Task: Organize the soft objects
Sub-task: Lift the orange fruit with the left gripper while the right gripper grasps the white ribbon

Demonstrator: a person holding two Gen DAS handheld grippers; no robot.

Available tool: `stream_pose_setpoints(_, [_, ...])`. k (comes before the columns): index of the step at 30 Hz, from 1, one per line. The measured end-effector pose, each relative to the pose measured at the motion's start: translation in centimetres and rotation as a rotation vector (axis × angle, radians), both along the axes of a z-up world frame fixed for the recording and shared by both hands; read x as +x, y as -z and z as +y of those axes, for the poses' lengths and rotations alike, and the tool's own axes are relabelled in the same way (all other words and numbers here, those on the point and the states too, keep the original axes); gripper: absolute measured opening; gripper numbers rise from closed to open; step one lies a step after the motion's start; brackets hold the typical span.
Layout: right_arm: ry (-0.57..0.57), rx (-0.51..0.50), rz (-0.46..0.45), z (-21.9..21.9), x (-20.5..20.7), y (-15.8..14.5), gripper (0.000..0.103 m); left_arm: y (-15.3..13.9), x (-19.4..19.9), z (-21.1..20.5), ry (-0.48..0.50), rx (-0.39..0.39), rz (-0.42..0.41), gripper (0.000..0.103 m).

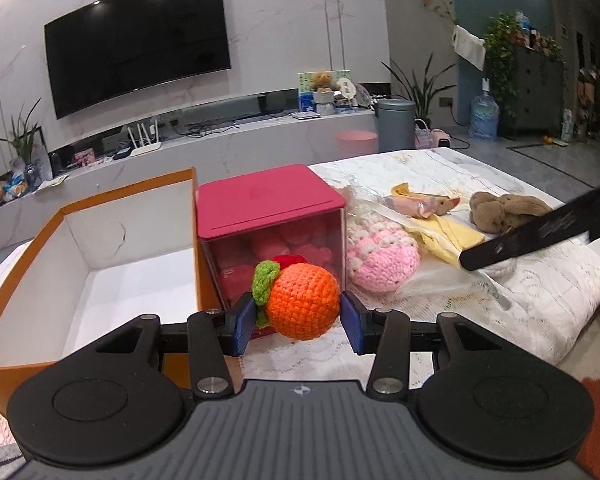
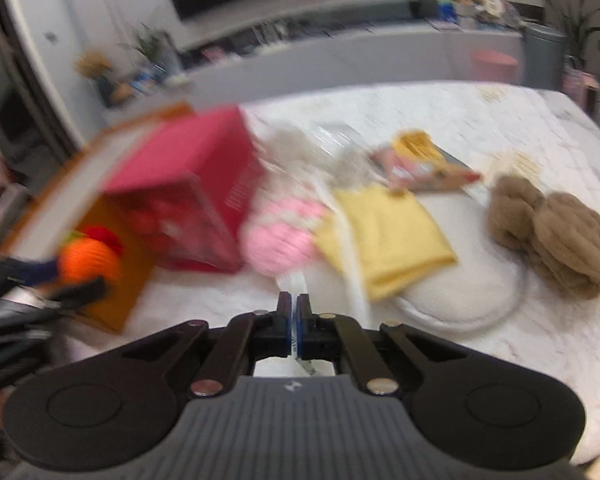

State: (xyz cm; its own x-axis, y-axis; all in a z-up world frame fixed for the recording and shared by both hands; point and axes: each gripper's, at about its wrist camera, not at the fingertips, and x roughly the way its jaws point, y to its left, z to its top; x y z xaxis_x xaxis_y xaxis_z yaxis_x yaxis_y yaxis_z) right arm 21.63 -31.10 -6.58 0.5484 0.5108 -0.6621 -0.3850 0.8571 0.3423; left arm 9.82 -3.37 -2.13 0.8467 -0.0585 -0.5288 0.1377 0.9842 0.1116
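My left gripper (image 1: pixel 300 322) grasps the crocheted orange (image 1: pixel 302 300) between its blue pads, lifted just in front of the red-lidded box (image 1: pixel 268 196). My right gripper (image 2: pixel 294 314) is clenched on a thin white strip (image 2: pixel 296 284). Beyond lie the pink knit piece (image 1: pixel 382 266), yellow cloth (image 2: pixel 388 236) and brown plush (image 2: pixel 556 236) on the bed (image 2: pixel 500 120), with the open orange carton (image 1: pixel 80 248) at its left edge.

The round orange crocheted yarn ball (image 1: pixel 302 306) looks rough and knotty, like the pink-and-white crocheted yarn piece (image 1: pixel 382 261). The square red-lidded clear plastic box (image 1: pixel 272 227) is smooth and glossy. The brown plush toy (image 2: pixel 556 234) is fuzzy, the folded yellow cloth (image 2: pixel 388 236) matt.
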Motion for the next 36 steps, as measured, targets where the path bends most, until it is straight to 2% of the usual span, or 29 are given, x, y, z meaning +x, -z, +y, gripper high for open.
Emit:
stream_pose_setpoints(4, [-0.081,0.219,-0.004,-1.0,-1.3,-2.0,0.0,-0.1,0.1,0.0,-0.021,0.001,-0.01,0.052])
stream_pose_setpoints(7, [-0.113,0.286,-0.016,-1.3,-1.9,-3.0,0.0,-0.1,0.2,0.1,-0.031,0.003,-0.009,0.052])
stream_pose_setpoints(10, [-0.031,0.122,-0.045,-1.2,-2.2,-2.8,0.001,-0.1,0.1,0.1,-0.035,0.009,-0.012,0.052])
stream_pose_setpoints(13, [0.072,0.001,-0.014,-1.2,-1.3,-1.2,0.013,-0.2,0.1,0.2,-0.032,-0.002,-0.007,0.052])
stream_pose_setpoints(15, [0.091,-0.037,0.018,-1.1,-0.7,-0.3,0.032,-0.2,0.2,0.4,-0.031,-0.009,-0.003,0.052])
stream_pose_setpoints(18, [0.074,-0.108,0.004,0.5,-0.6,0.6,0.051,-0.2,0.2,0.4,-0.032,-0.01,-0.003,0.052])
stream_pose_setpoints(21, [0.02,-0.132,-0.002,2.4,-1.1,0.9,0.066,-0.2,0.2,0.5,-0.033,-0.008,-0.006,0.052])
stream_pose_setpoints(23, [-0.008,-0.179,-0.029,4.0,-1.5,1.2,0.069,-0.2,0.2,0.5,-0.032,-0.011,-0.004,0.052])
stream_pose_setpoints(26, [-0.052,-0.324,-0.09,6.4,-1.8,2.8,0.069,-0.2,0.3,0.5,-0.033,-0.015,0.0,0.052])
stream_pose_setpoints(28, [-0.056,-0.389,-0.087,7.1,-1.7,3.9,0.064,-0.2,0.2,0.5,-0.031,-0.014,0.0,0.052])
stream_pose_setpoints(30, [-0.03,-0.399,-0.055,6.7,-1.0,4.5,0.048,-0.4,0.1,0.6,-0.027,-0.014,-0.004,0.052])
stream_pose_setpoints(31, [-0.006,-0.393,-0.036,6.3,-0.6,4.8,0.043,-0.5,0.0,0.6,-0.025,-0.014,-0.006,0.052])
stream_pose_setpoints(34, [0.064,-0.321,0.026,4.5,0.0,4.8,0.026,-0.6,0.0,0.7,-0.023,-0.019,-0.01,0.052])
stream_pose_setpoints(35, [0.07,-0.296,0.042,4.1,0.2,4.6,0.014,-0.7,0.0,0.7,-0.022,-0.024,-0.008,0.052])
stream_pose_setpoints(36, [0.067,-0.276,0.053,3.7,0.2,4.4,0.01,-0.7,0.0,0.8,-0.02,-0.03,-0.005,0.052])
